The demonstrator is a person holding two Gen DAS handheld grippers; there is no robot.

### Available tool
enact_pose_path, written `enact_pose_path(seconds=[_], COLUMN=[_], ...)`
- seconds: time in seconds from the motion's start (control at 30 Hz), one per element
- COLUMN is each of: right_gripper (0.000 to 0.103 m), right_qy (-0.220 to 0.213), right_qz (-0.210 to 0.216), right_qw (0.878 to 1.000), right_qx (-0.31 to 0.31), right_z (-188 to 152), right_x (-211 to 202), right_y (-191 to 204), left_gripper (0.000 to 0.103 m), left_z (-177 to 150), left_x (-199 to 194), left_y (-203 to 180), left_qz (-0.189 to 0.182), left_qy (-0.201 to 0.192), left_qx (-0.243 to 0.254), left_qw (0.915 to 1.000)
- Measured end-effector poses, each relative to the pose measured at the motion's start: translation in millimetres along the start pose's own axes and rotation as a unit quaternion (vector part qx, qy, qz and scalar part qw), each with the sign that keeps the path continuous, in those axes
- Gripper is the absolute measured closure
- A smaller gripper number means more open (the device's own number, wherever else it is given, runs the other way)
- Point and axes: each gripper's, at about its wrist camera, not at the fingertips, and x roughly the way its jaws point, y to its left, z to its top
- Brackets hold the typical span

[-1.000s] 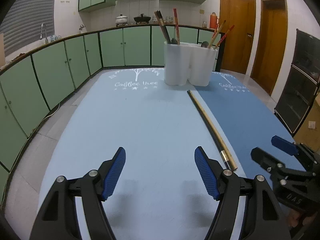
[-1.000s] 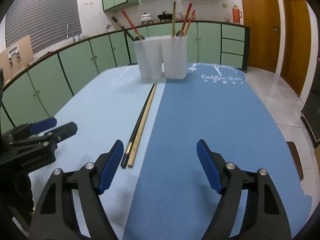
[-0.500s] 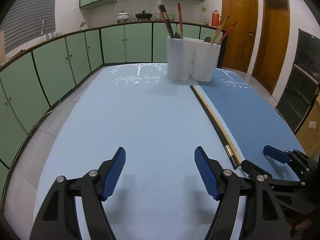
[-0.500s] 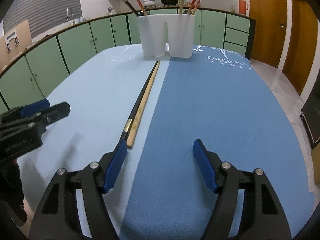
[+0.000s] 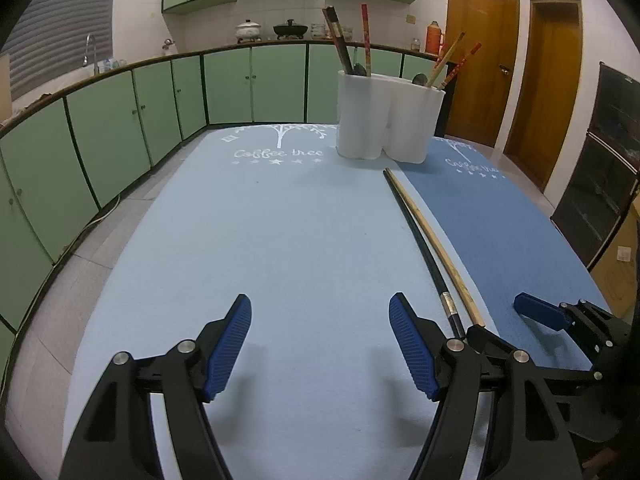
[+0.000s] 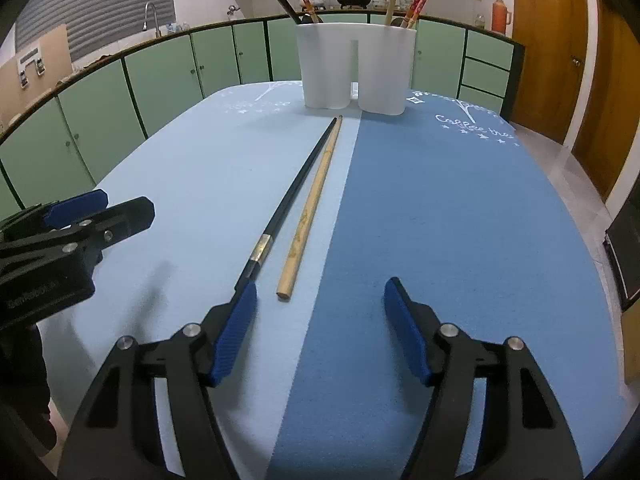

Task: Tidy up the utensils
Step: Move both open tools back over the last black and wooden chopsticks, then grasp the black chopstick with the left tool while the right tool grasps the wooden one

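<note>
A black chopstick [image 6: 298,188] with a metal band and a tan wooden chopstick [image 6: 312,208] lie side by side along the seam of the two mats; they also show in the left wrist view, black [image 5: 416,228] and tan [image 5: 434,236]. A white two-part utensil holder [image 6: 356,68] with several chopsticks and spoons stands at the far end, also in the left wrist view [image 5: 388,116]. My right gripper [image 6: 320,326] is open and empty, its left finger just at the chopsticks' near ends. My left gripper [image 5: 320,342] is open and empty over the light mat, left of the chopsticks.
A light blue mat [image 5: 260,240] and a darker blue mat [image 6: 460,220] cover the oval table. Green cabinets [image 5: 120,120] curve round the left and back. Wooden doors [image 5: 480,60] stand at the right. A dark cabinet [image 5: 608,168] is beyond the table's right edge.
My right gripper has moved forward and down to the near ends of the two chopsticks. My left gripper has shifted slightly forward. Both stay open.
</note>
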Motion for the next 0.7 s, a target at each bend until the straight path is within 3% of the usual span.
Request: enact_pose_path(seconds=[0.17,0.43,0.7], right_gripper=[0.06,0.096,0.097], right_qy=[-0.007,-0.017,-0.018], right_qz=[-0.002,0.005,0.008], right_qw=[1.0,1.0,0.999], right_qx=[0.001,-0.008,0.026], right_z=[0.4,-0.7,-1.1], right_x=[0.9,1.9,-7.5], right_y=[1.6,6.6,-14.3], left_gripper=[0.033,0.033,0.033], left_z=[0.2,0.7,0.2], left_x=[1.8,2.8,5.7], left_y=[-0.9,-4.5,-16.8], left_qz=[0.001,0.003,-0.004], left_qy=[0.002,0.003,0.009], left_qx=[-0.001,0.004,0.008], left_qw=[1.0,1.0,0.9999])
